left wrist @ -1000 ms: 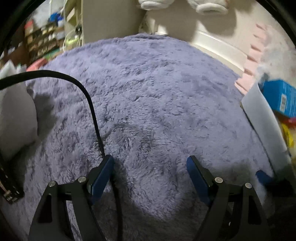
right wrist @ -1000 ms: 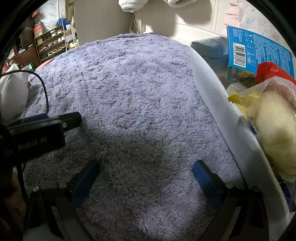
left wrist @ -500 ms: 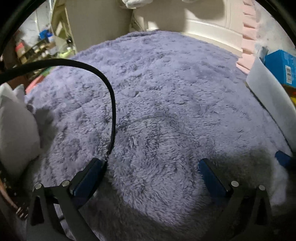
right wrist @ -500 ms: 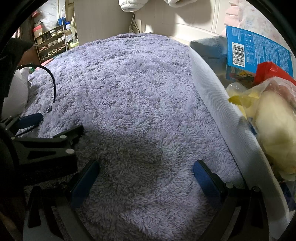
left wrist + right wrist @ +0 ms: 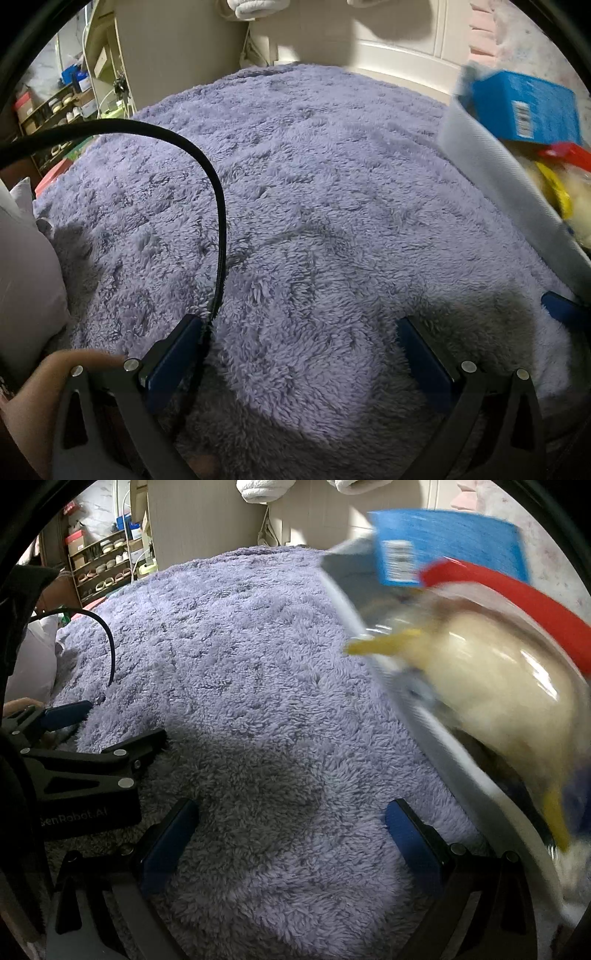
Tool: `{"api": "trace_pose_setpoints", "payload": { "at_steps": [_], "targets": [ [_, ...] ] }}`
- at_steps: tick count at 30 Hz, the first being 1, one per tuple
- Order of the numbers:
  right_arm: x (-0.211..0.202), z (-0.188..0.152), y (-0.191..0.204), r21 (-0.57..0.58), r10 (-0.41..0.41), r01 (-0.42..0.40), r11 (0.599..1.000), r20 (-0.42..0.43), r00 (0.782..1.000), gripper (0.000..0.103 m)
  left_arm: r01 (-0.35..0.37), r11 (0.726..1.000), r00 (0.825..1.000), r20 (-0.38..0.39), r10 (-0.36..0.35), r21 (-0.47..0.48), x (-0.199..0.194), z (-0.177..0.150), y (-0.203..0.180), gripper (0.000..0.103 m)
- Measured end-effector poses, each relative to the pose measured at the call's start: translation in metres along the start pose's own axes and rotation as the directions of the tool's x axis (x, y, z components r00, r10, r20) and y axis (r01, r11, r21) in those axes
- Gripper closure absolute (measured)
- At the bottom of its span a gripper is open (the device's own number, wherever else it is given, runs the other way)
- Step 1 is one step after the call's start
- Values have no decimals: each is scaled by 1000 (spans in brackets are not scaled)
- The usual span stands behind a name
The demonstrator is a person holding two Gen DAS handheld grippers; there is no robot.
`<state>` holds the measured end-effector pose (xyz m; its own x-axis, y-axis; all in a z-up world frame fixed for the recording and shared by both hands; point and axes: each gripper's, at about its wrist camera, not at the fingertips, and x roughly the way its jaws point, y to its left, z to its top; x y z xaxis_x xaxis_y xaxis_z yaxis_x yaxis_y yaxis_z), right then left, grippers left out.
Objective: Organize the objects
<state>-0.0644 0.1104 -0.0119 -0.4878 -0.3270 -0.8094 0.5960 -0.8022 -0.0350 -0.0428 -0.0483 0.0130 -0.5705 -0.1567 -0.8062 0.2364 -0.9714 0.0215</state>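
Your left tongs (image 5: 299, 354) are spread wide over the fluffy purple blanket (image 5: 314, 192), nothing between the blue pads, only pile beneath them. A black cable (image 5: 218, 206) arcs in from the left edge and drops down beside the left-hand finger (image 5: 173, 354). A bit of your hand (image 5: 62, 369) shows just behind that finger, and a pale pillow (image 5: 26, 280) lies at the left edge.

Your right tongs (image 5: 288, 834) stand just as wide, empty too, pointed down at the same blanket. The other tool's black body is beside them, at the left of the right wrist view.

The things to sort sit off to the right: a white fabric bin (image 5: 436, 716) stands on the blanket, and in it there's a blue box (image 5: 450, 542) with a barcode, plus a clear bag with red and yellow print (image 5: 491, 672) holding something pale; it's blurred, so I can't tell what. From the left wrist view the same bin (image 5: 495, 173) sits at the right edge, well apart from your left tongs.
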Motion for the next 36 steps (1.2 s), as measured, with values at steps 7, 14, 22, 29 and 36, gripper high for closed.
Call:
{"api": "trace_pose_setpoints", "payload": {
  "at_steps": [7, 14, 22, 29, 36],
  "targets": [
    [2, -1, 0, 0, 2, -2, 1000, 0, 1000, 0, 7, 1000, 1000, -3, -7, 2, 2, 2, -2, 0],
    [3, 0, -1, -6, 1, -1, 1000, 0, 1000, 0, -27, 999, 1000, 5, 27, 29, 2, 1, -7, 0],
    [-2, -4, 2, -7, 1, -1, 1000, -4, 1000, 0, 0, 1000, 1000, 0, 0, 15, 4, 1, -3, 0],
    [-8, -8, 9, -3, 6, -6, 1000, -2, 1000, 0, 6, 1000, 1000, -4, -6, 10, 4, 1, 0, 0],
    [-14, -15, 11, -3, 8, -8, 1000, -2, 1000, 0, 7, 1000, 1000, -4, -7, 10, 4, 0, 4, 0]
  ]
}}
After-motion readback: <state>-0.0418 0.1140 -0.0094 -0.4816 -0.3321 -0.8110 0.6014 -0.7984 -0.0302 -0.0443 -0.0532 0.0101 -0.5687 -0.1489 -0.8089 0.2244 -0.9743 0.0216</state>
